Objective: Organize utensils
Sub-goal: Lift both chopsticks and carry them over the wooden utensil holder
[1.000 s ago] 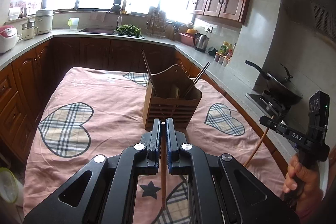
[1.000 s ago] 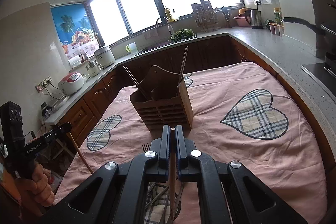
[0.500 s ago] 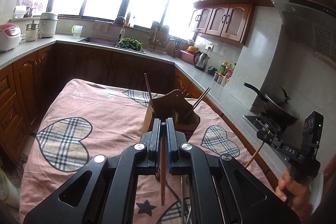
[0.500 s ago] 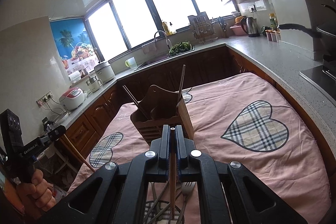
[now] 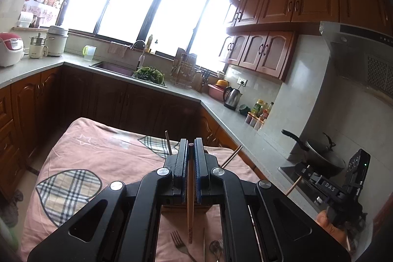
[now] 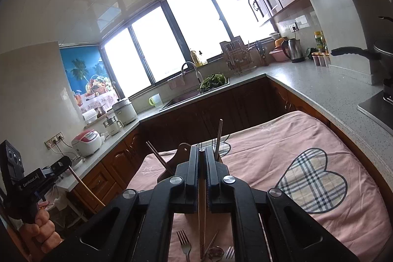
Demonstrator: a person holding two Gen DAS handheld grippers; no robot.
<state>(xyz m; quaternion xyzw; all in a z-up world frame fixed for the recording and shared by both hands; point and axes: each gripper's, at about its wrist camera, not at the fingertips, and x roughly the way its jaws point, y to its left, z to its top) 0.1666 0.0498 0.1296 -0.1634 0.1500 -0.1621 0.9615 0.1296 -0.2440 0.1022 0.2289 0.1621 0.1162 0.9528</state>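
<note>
Apparently both tongs (image 5: 190,165) (image 6: 202,170) clamp chopsticks (image 5: 189,208) (image 6: 202,213).

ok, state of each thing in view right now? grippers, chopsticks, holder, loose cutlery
left gripper: shut on a chopstick, raised above the table
left chopstick: clamped, hangs downward
right gripper: shut on a chopstick, raised
right chopstick: clamped, hangs downward
utensil holder: mostly hidden behind the grippers, two chopsticks leaning out of it
fork: lying loose on the tablecloth
spoon: lying loose beside the fork
</note>
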